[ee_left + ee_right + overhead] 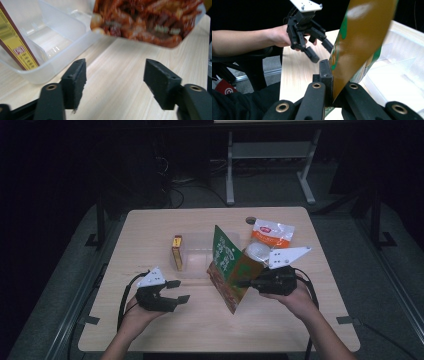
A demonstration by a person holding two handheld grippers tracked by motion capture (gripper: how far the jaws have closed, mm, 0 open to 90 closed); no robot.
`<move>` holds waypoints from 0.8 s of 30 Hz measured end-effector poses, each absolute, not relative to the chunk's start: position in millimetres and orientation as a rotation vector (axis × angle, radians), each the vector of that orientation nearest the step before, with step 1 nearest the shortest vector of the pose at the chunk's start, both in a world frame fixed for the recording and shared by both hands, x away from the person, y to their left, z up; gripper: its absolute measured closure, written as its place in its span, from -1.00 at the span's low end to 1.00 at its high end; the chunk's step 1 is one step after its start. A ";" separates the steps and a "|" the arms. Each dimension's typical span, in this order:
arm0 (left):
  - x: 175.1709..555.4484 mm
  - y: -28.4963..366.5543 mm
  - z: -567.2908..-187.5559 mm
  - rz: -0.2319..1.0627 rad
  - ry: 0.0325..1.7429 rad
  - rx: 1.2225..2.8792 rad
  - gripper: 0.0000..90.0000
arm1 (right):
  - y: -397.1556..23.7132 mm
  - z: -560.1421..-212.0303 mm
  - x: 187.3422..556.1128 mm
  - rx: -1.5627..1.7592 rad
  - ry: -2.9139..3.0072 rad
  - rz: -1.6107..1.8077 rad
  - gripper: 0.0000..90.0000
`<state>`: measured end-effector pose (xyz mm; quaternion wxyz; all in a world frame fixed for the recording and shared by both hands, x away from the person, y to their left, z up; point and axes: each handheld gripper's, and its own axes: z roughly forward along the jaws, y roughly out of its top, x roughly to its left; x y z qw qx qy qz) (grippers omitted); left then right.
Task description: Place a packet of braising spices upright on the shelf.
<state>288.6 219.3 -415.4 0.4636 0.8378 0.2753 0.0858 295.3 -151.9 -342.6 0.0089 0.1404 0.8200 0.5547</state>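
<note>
Snack bag (227, 270) hangs pinched in my right hand-held gripper (248, 283) just beside the clear bin (192, 270), not yet inside, while my left hand-held gripper (179, 291) stands released and empty nearby.

Box (177, 252) in bin (196, 256); pouch (227, 268) right of bin.

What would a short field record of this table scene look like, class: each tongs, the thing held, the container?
left tongs: open, nothing between the jaws
right tongs: shut on the snack bag's edge
snack bag: green and brown, lifted, tilted beside the tub
clear plastic tub: on the table, yellow box standing at its left end
</note>
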 end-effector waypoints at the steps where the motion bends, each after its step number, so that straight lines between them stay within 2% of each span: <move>1: 287.4 219.8 -416.3 0.203 0.671 2.069 -0.34 | -152.4 -340.1 295.3 0.426 2.564 1.708 1.00; 13: 283.3 225.6 -428.0 0.192 0.680 2.113 -0.68 | -154.9 -316.8 308.3 0.423 2.527 1.645 1.00; 24: 284.9 224.6 -432.9 0.189 0.680 2.148 -0.71 | -154.9 -300.7 334.6 0.450 2.492 1.600 1.00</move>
